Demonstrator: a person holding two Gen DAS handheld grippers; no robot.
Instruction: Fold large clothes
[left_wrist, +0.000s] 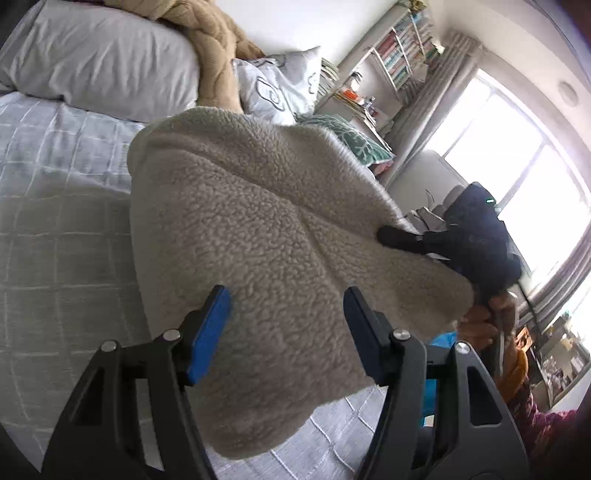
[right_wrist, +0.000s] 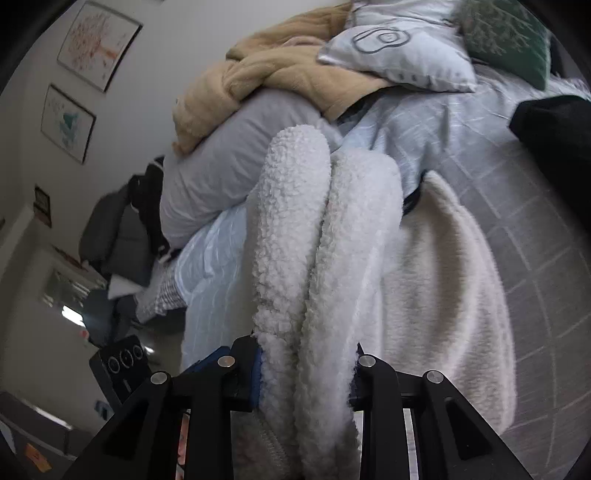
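Observation:
A cream fleece garment (left_wrist: 266, 240) lies bunched and partly lifted over the grey checked bed cover (left_wrist: 55, 221). My left gripper (left_wrist: 286, 306) is open, its blue-padded fingers (left_wrist: 208, 332) standing apart just above the fleece, holding nothing. My right gripper (right_wrist: 304, 365) is shut on a thick doubled fold of the fleece (right_wrist: 314, 240), which rises between its fingers; the rest of the garment (right_wrist: 443, 295) drapes down onto the bed. In the left wrist view the right gripper (left_wrist: 402, 238) shows dark at the garment's far right edge, clamped on it.
A grey pillow (left_wrist: 96, 55), a tan blanket (left_wrist: 218, 40), a white patterned cushion (left_wrist: 280, 85) and a green cushion (left_wrist: 354, 140) lie at the head of the bed. Bookshelves (left_wrist: 399, 51) and a bright window (left_wrist: 517, 155) stand beyond. A dark bag (right_wrist: 122, 229) sits beside the bed.

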